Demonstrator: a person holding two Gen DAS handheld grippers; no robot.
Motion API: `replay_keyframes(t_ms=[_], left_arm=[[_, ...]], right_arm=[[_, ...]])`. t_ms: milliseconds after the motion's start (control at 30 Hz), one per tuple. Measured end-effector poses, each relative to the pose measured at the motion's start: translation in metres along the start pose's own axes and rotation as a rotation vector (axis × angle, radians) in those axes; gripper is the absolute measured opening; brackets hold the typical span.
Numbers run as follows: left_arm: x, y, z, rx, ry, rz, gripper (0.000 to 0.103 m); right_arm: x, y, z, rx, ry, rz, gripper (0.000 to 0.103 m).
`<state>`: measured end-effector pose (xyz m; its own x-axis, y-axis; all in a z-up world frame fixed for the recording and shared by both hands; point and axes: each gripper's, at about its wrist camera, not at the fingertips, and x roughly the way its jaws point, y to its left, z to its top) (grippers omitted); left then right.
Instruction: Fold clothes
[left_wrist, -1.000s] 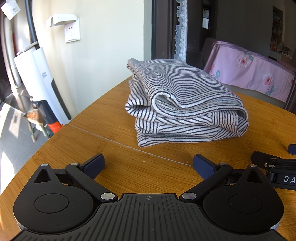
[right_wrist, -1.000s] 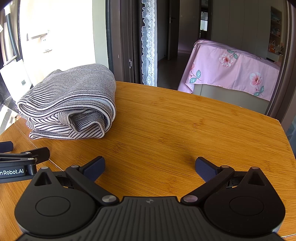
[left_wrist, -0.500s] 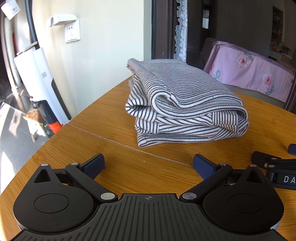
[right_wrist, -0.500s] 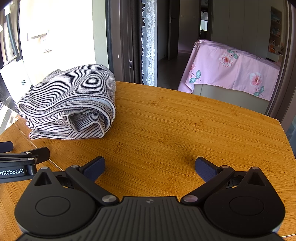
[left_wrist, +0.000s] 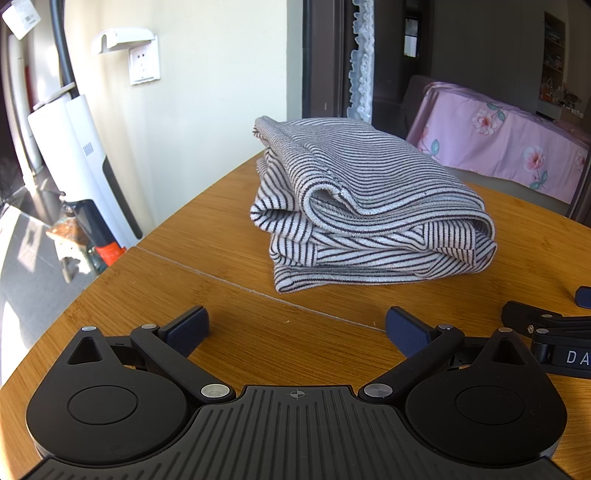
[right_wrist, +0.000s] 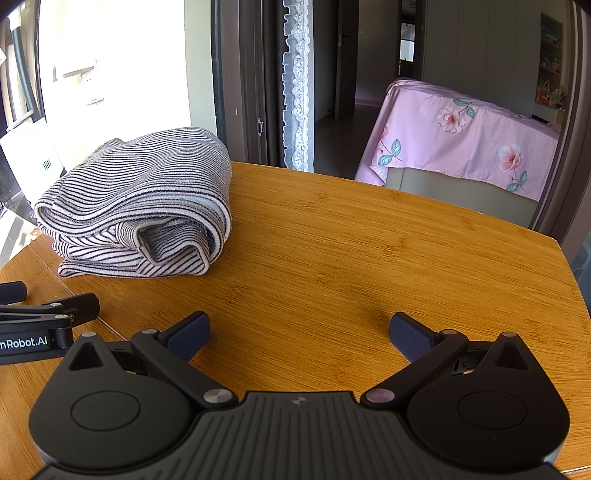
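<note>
I am resting the left gripper (left_wrist: 297, 328) and right gripper (right_wrist: 299, 330) wide apart, empty, short of the striped garment (left_wrist: 369, 206), apparently finished folding, on the table (right_wrist: 369, 258)

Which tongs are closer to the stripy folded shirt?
The left tongs: the stripy folded shirt lies straight ahead of them. From the right tongs it sits off to the left side, with bare wooden table ahead.
</note>
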<state>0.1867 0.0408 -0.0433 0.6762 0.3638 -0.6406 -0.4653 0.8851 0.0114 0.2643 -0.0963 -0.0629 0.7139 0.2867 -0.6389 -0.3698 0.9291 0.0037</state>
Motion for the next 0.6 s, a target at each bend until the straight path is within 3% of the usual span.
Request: replay_keyframes(t_ms=[600], left_arm=[[0.0008,-0.0002,0.0017,0.016,0.012,-0.019,0.103]], right_arm=[[-0.0015,-0.0026,-0.0010,0.000,0.000,0.000,0.103]])
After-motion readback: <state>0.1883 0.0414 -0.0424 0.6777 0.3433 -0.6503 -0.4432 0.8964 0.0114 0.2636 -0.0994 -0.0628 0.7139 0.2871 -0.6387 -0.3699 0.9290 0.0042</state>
